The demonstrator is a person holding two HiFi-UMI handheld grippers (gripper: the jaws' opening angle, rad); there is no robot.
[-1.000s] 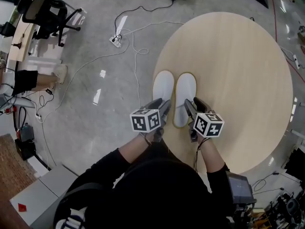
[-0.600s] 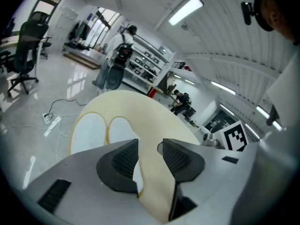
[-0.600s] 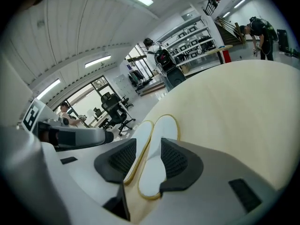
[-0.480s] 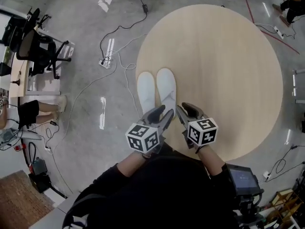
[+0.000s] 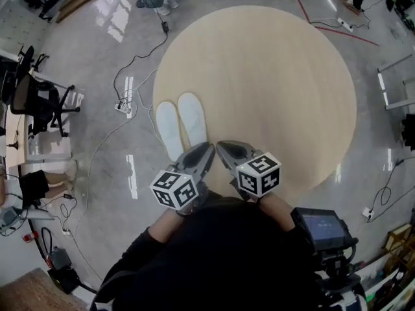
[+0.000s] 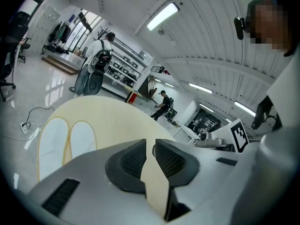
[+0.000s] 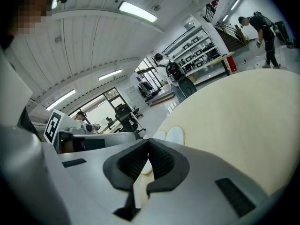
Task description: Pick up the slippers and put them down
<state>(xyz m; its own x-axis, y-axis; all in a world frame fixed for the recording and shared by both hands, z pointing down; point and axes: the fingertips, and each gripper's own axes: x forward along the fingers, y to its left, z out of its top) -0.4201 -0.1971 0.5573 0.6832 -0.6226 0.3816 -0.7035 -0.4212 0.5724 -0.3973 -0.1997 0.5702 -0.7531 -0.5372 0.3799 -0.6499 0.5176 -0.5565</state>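
Note:
Two white slippers (image 5: pixel 167 129) (image 5: pixel 192 118) with tan edging lie side by side, soles down, at the near left rim of the round wooden table (image 5: pixel 272 76). Both grippers hang raised in front of the person's body, clear of the slippers. My left gripper (image 5: pixel 201 153) is closing, with a narrow gap left and nothing between its jaws. My right gripper (image 5: pixel 227 151) is shut and empty. In the left gripper view the slippers (image 6: pixel 50 142) (image 6: pixel 82 135) lie beyond my left gripper (image 6: pixel 150 142), to the left. In the right gripper view the pair (image 7: pixel 176 135) shows small beyond my right gripper (image 7: pixel 148 142).
An office chair (image 5: pixel 32 102) and desk stand at the far left. A power strip (image 5: pixel 123 107) with cables lies on the shiny floor beside the table. A dark device (image 5: pixel 321 229) hangs at the person's right side. People and shelves (image 6: pixel 115 62) stand far off.
Both grippers drew back from the slippers' heels toward the body and rose. Their jaws went from wide open to nearly or fully closed. The slippers stayed on the table.

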